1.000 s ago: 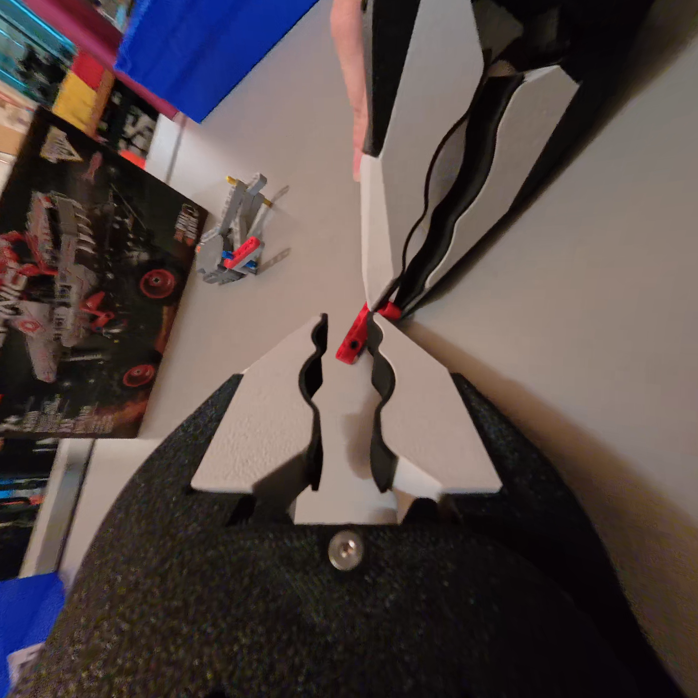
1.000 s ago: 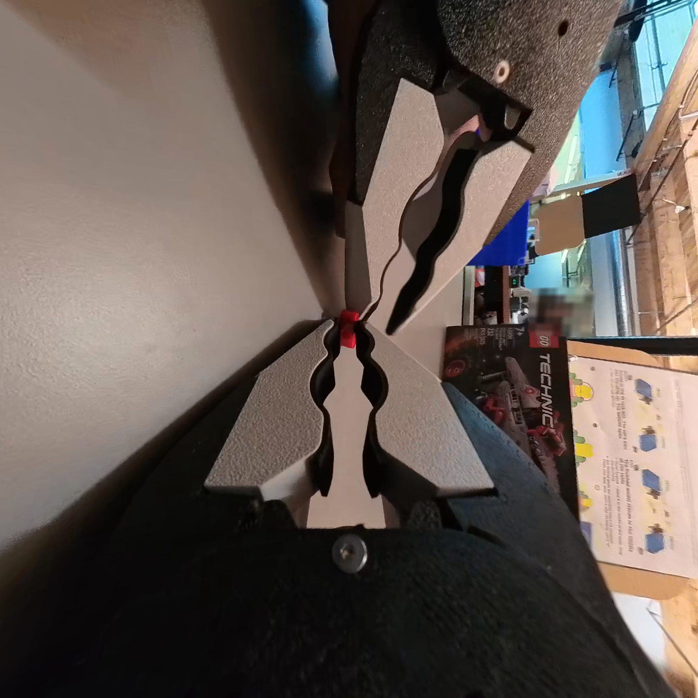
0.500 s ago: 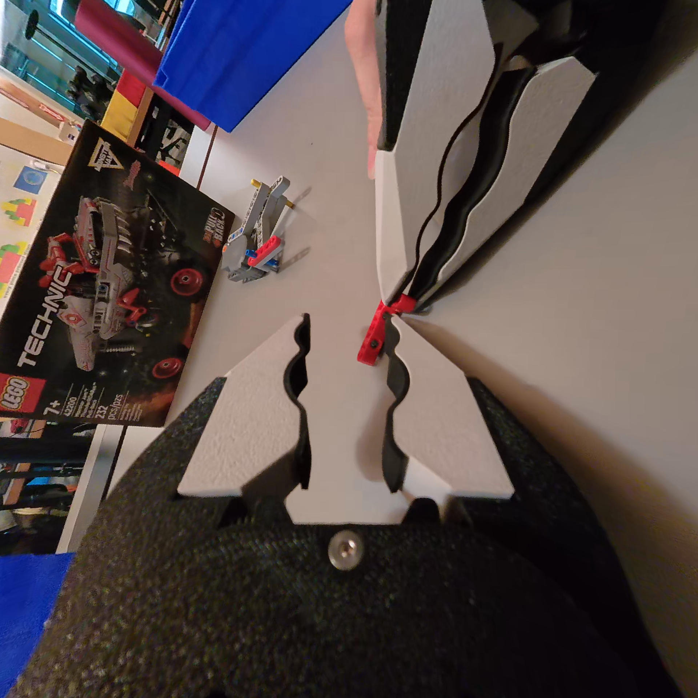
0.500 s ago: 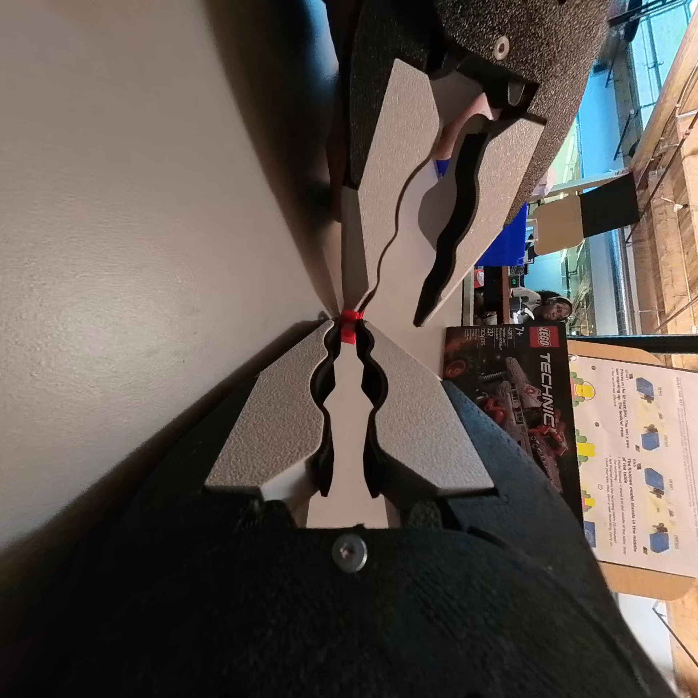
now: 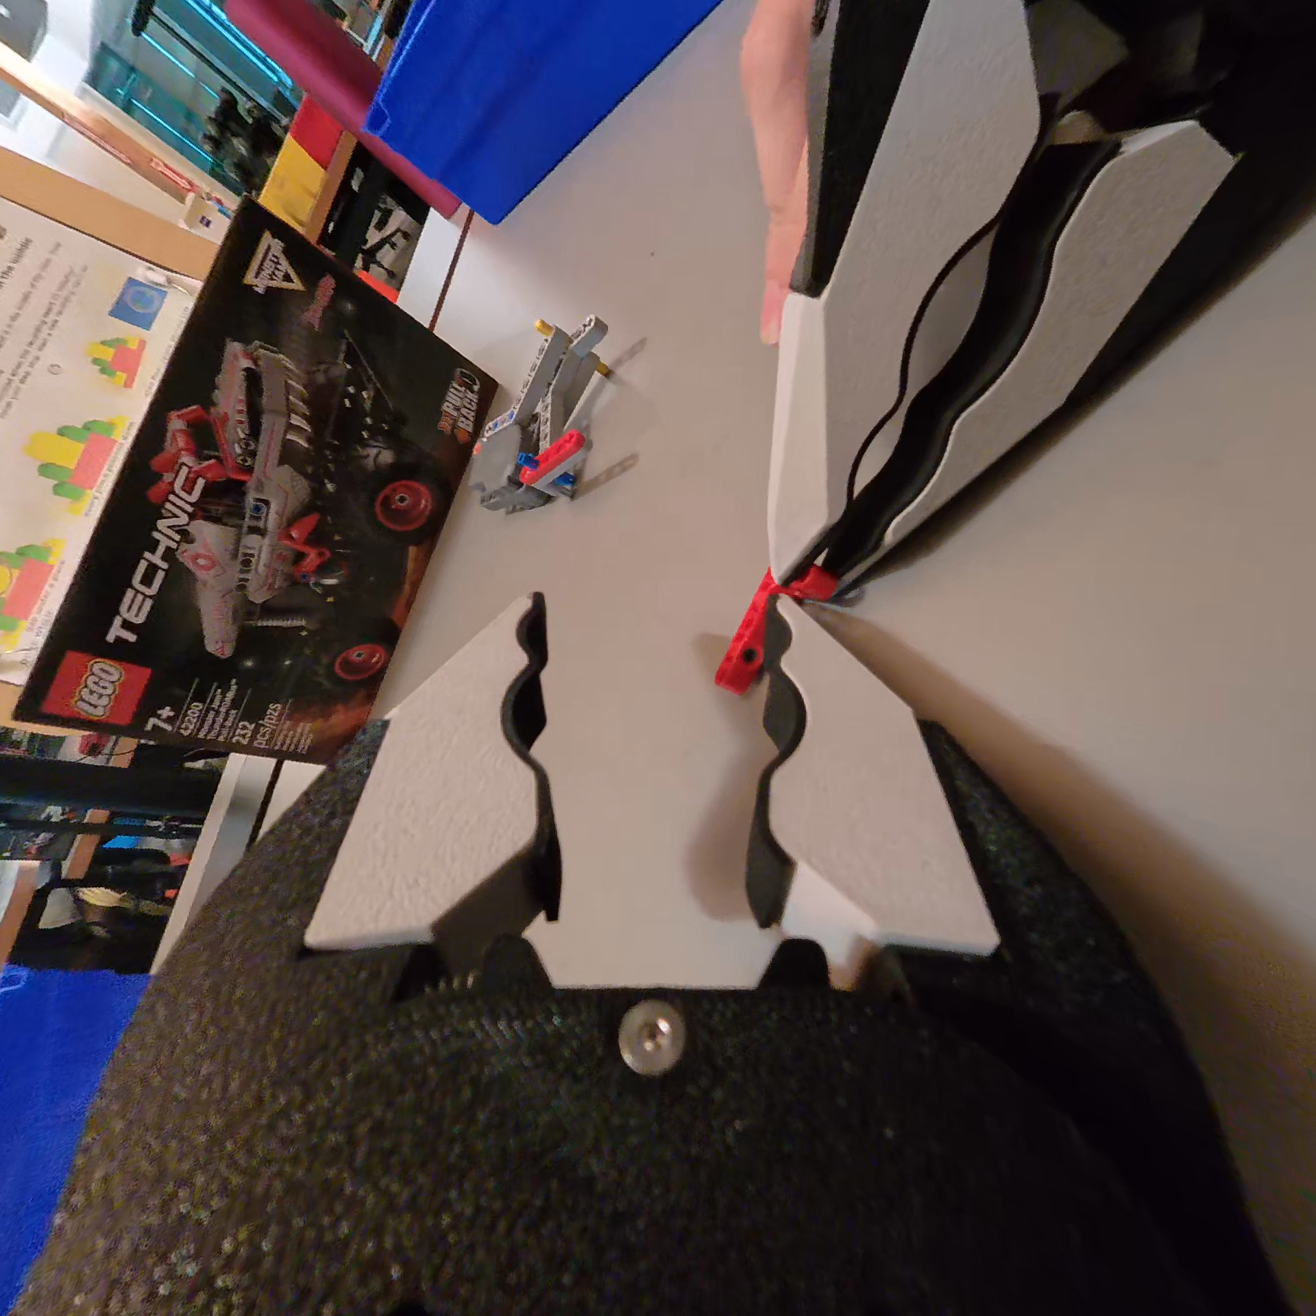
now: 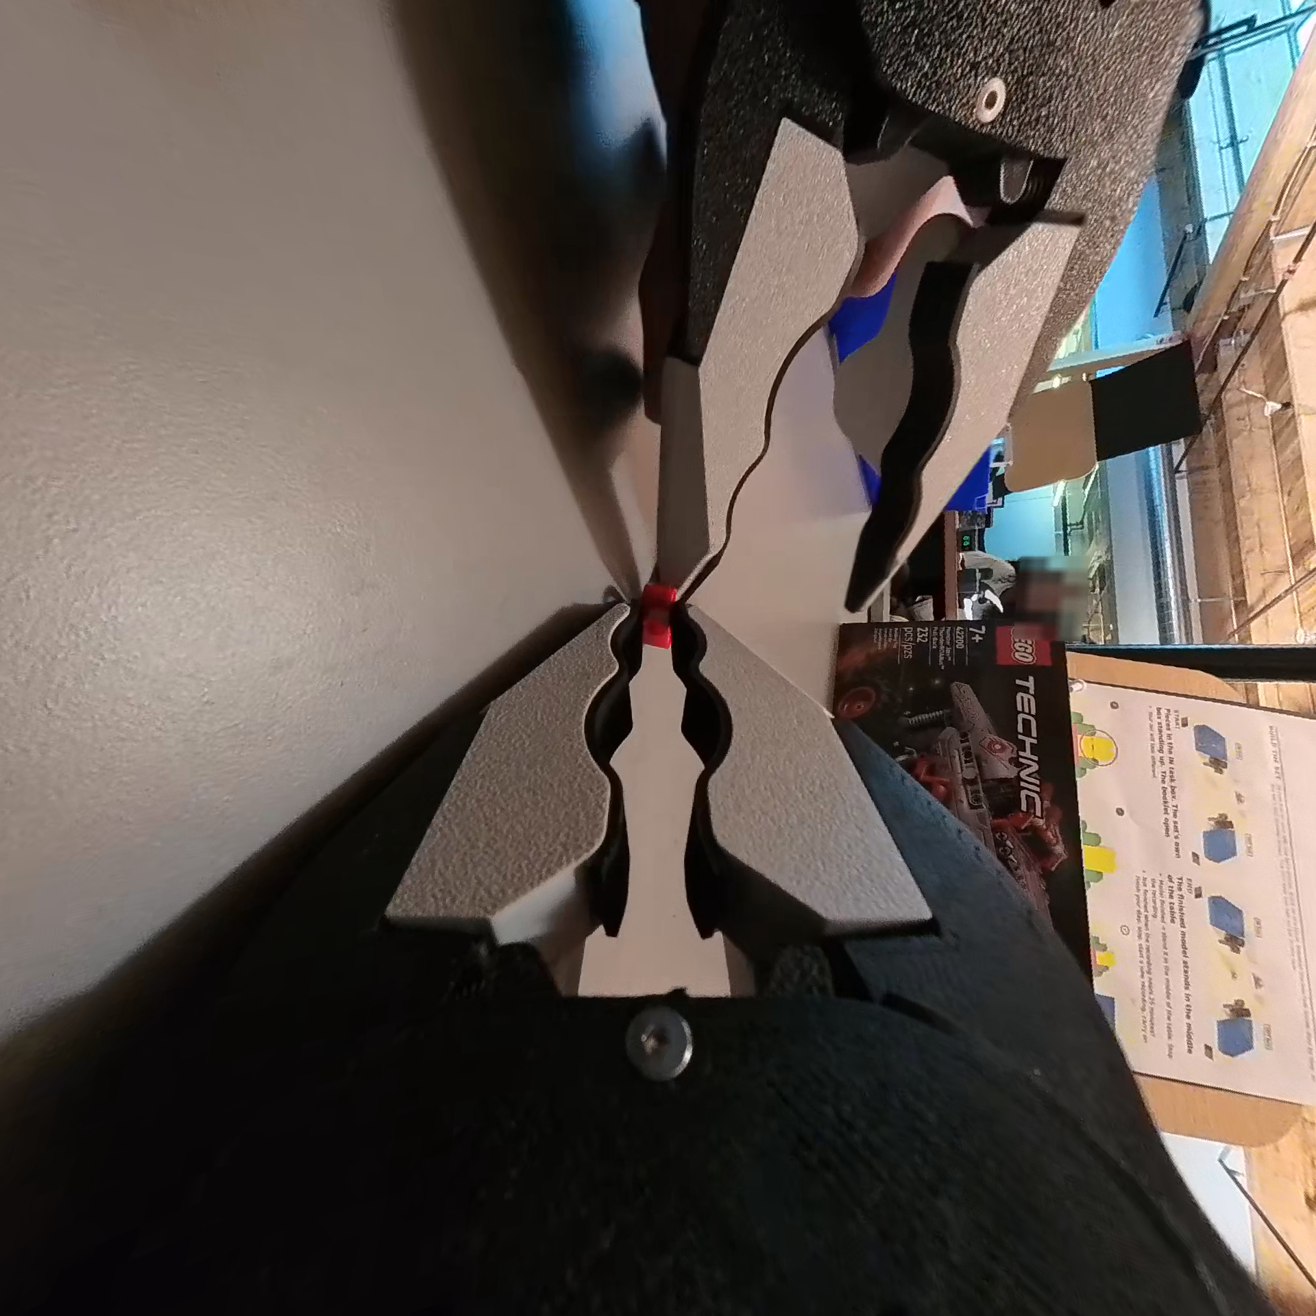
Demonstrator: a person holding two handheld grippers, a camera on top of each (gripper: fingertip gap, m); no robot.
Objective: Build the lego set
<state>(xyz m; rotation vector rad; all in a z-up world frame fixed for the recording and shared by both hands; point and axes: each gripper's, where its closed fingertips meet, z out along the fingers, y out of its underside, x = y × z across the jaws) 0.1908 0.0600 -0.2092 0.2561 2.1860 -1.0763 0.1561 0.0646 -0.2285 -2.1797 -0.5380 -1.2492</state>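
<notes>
Pale grey tabletop [image 5: 641, 213] fills both wrist views, with shelving and windows blurred beyond its far edge.

Nearest you in the left wrist view, your left gripper [image 5: 659, 609] stands with its grey fingers spread wide and nothing between them; the tip of its right-hand finger [image 5: 840, 769] sits just beside a small red pin-holed lego beam [image 5: 744, 651], and you cannot tell whether it touches. That beam hangs from your right gripper [image 5: 808, 573], which reaches in from the upper right of the frame with its tips pinched together on the beam's upper end.

In the right wrist view, your right gripper [image 6: 655, 612] shows the same grip at mid-frame: both tips pressed against the red piece [image 6: 655, 616], the wavy pads behind them apart. Your left gripper [image 6: 776, 580] comes down from the upper centre, fingers gaping.

Farther back in the left wrist view, a partly built grey lego assembly with red and blue parts [image 5: 545, 427] lies on the table at centre left, well apart from both tools. Behind it stands the dark lego set box with a red-wheeled truck picture [image 5: 242, 498], and a blue plastic bin [image 5: 513, 92] sits at the upper centre.
</notes>
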